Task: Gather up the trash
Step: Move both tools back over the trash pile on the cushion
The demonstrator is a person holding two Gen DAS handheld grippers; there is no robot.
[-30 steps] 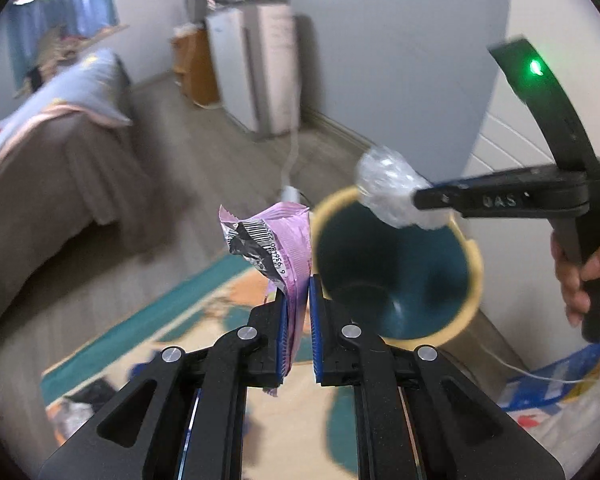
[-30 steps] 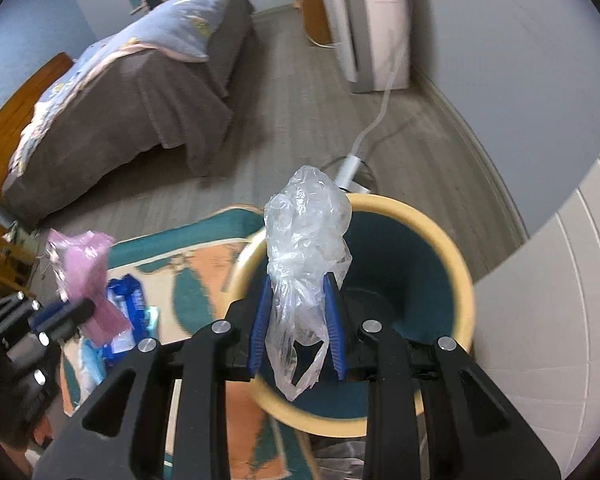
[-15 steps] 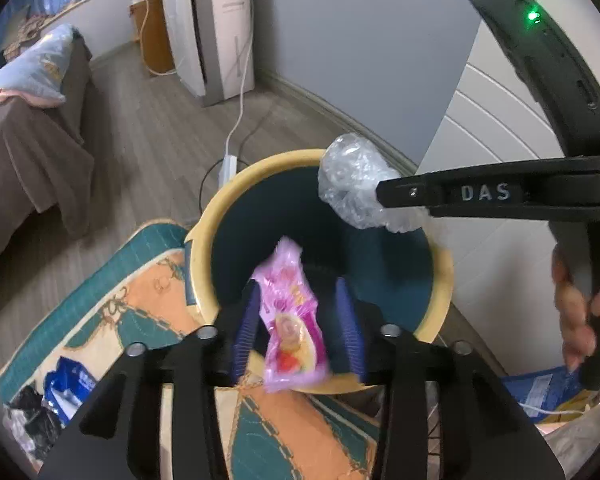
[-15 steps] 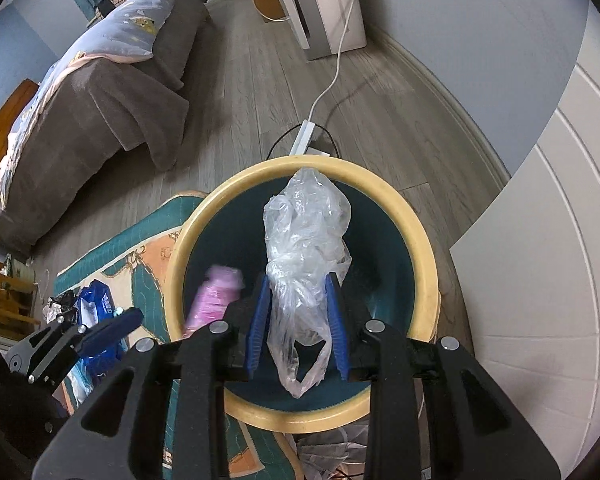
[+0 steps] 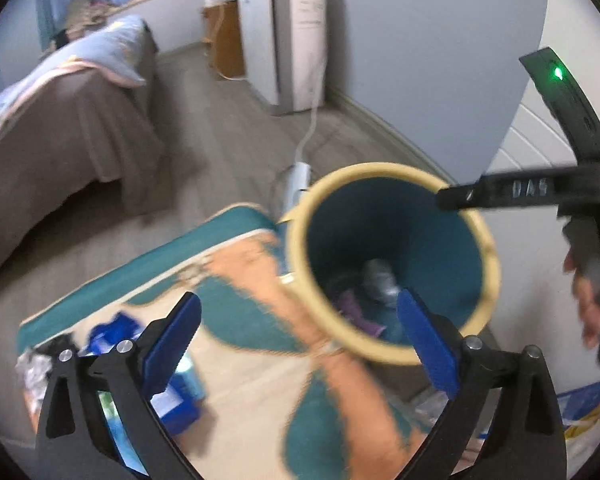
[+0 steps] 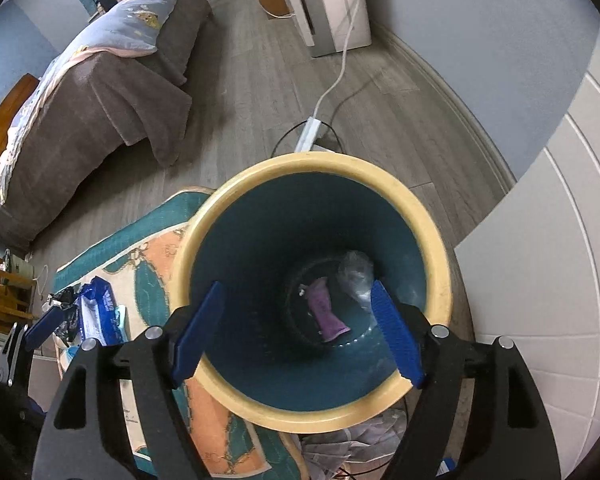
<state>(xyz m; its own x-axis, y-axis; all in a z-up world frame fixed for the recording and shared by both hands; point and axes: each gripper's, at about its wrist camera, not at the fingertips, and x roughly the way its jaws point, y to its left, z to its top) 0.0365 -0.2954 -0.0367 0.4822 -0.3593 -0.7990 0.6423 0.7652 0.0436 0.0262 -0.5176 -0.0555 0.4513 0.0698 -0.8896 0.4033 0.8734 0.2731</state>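
Item 1. Right two-finger gripper with blue pads (image 6: 296,332): jaws spread wide, nothing held, poised directly over the mouth of the bin.

Item 2. Left two-finger gripper with blue pads (image 5: 300,340): likewise wide open and empty, off to the bin's rug side, its view blurred.

Item 3. Round teal waste bin with cream-yellow rim (image 6: 384,176): stood at the corner of the rug, near the white panelled wall. At its bottom lay a pink-purple snack wrapper (image 6: 325,311) and, just beside it toward the wall, a crumpled clear plastic bag (image 6: 354,272).

Item 4. Teal-and-orange patterned rug (image 5: 252,276): bore the remaining litter at its far-left end, namely a blue-and-white packet (image 6: 100,308) and a crumpled black scrap (image 6: 66,300) beside it.

Item 5. White power strip with cable (image 6: 310,132): on the grey plank floor just behind the bin.

Handling note, as judgement: both drops looked complete. For the next fetch, keep jaws open, approach the blue packet low, and pinch a firm edge, since film slips.
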